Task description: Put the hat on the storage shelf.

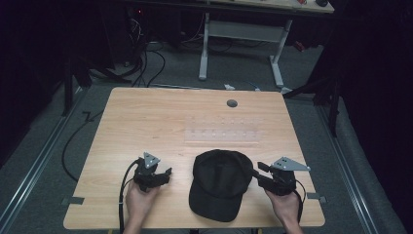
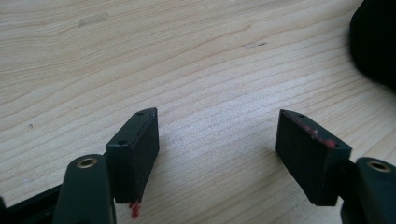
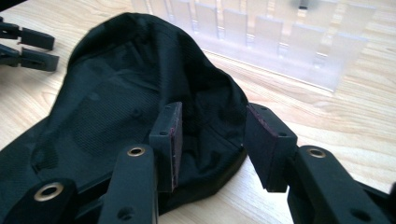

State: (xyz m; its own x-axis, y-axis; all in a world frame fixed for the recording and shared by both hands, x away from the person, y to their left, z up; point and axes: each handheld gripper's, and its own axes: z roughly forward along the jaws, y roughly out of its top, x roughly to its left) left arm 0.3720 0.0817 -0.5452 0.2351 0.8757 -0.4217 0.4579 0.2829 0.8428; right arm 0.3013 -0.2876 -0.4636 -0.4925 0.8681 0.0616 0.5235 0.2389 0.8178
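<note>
A black cap lies crown-up at lower centre of the high view, brim toward the bottom edge, on the table. A clear tray sits just beyond it, apart from it.

The left gripper rests at lower left, beside the cap but clear of it. In the left gripper view its jaws stand wide over bare wood, holding nothing, and the cap shows only as a dark edge at upper right.

The right gripper sits at the cap's right side. In the right gripper view the jaws stand about half open astride the crown's edge; the pads do not appear to press the fabric, so no hold is judged.

Judgement: the step in hand is a grasp at the cap's side. The right gripper should take a full fold of fabric before closing, since a shallow pinch may slip. The left gripper should take the opposite side to keep the cap level, and both should stay off the tray.
</note>
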